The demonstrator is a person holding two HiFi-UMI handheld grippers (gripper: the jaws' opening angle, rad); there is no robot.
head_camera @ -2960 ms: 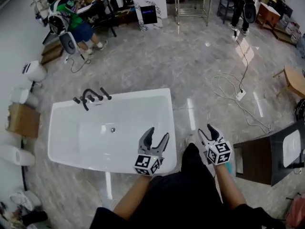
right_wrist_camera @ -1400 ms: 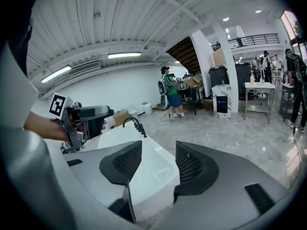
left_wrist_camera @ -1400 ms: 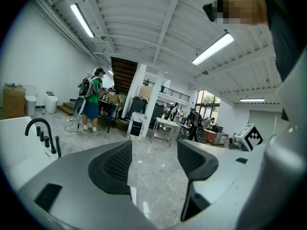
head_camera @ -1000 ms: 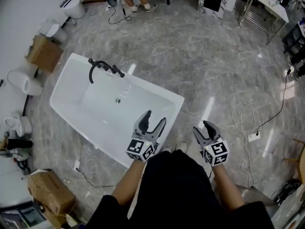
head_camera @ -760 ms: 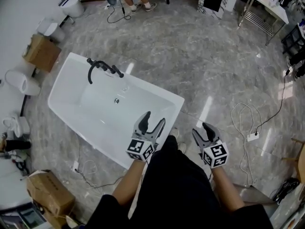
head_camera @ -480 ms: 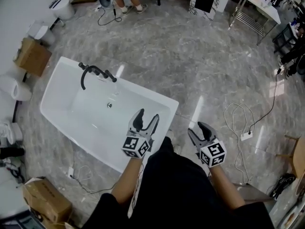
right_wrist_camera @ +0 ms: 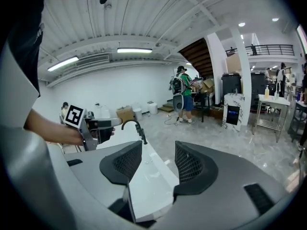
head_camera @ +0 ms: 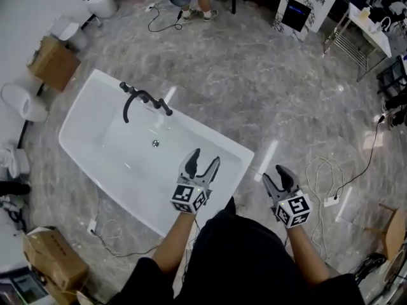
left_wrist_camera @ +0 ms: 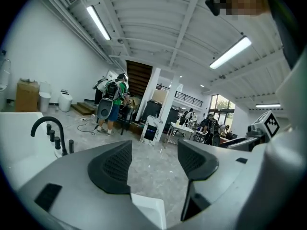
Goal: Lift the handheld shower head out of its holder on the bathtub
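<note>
Left gripper (head_camera: 205, 158) and right gripper (head_camera: 276, 175) both gape empty by the bathtub (head_camera: 210, 127) near corner. I'd first move to the black fittings (head_camera: 145, 99) on its far rim.

The white rectangular bathtub (head_camera: 114, 151) lies slantwise across the left centre of the frame. A row of black fittings stands on its upper rim. At the row's right end is the slim black handheld shower head (head_camera: 165, 107), upright, its holder too small to make out.

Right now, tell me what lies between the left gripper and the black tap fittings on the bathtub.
In the head view, only the bathtub's bare white basin and its drain lie between the left gripper and the black tap fittings.
</note>
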